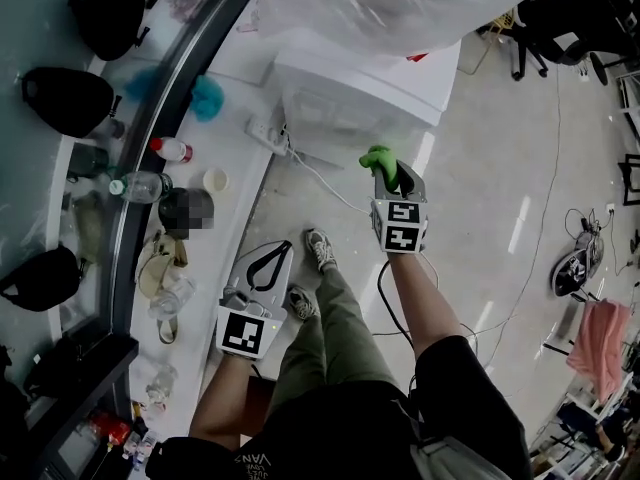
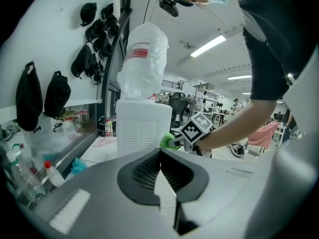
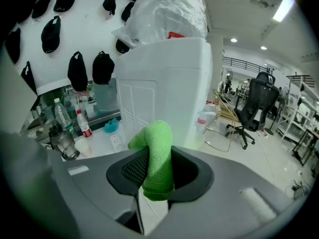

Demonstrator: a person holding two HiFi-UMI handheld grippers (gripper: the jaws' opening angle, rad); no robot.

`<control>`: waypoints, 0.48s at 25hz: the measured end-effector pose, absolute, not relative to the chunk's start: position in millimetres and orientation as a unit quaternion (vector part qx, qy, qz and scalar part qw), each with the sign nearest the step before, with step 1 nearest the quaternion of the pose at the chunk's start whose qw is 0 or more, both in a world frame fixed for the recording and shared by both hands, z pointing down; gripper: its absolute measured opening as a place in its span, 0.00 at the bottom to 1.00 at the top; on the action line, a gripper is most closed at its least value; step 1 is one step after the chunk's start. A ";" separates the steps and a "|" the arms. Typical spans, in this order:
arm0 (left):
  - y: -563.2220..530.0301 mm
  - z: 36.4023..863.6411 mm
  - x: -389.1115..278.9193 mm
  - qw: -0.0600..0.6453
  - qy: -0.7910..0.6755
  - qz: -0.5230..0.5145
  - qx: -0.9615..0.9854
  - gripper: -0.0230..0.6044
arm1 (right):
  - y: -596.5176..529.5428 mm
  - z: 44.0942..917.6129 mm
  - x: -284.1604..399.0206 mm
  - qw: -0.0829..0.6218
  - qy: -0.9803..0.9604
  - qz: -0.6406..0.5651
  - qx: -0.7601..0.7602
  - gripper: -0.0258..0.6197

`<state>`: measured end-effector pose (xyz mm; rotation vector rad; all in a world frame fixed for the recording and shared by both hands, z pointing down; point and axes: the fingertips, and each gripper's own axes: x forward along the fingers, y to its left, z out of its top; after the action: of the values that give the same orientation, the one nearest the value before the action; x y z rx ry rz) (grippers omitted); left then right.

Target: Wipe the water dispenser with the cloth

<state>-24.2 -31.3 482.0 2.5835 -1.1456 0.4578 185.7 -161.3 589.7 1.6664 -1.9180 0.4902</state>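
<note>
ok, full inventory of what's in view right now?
water dispenser: 1, white, beside the ledge, ahead of the grippers
wrapped bottle: 1, clear plastic wrap, on top of the dispenser
green cloth: 1, green, clamped in the right gripper
bags: several, black, hung on the left wall
red-capped bottle: 1, clear, on the ledge
teal cloth: 1, teal, on the ledge
power strip: 1, white, ledge edge
office chair: 1, black, beyond the dispenser
pink cloth: 1, pink, far right
left gripper: 1, grey, fingers together, empty
right gripper: 1, grey, shut on the green cloth
</note>
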 end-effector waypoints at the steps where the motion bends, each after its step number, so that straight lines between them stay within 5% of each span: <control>1: -31.0 483.9 -28.2 0.143 -0.403 0.157 0.890 0.04 | -162.6 593.9 175.2 0.275 -0.719 0.184 0.611 0.22; 12: -42.0 519.8 -96.4 0.180 -0.481 0.163 0.842 0.04 | -223.6 637.8 38.9 0.292 -0.787 0.166 0.517 0.22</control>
<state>-96.4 -42.0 519.8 2.3797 -1.3590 0.4612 38.9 -223.6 637.8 1.3777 -2.0972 0.4436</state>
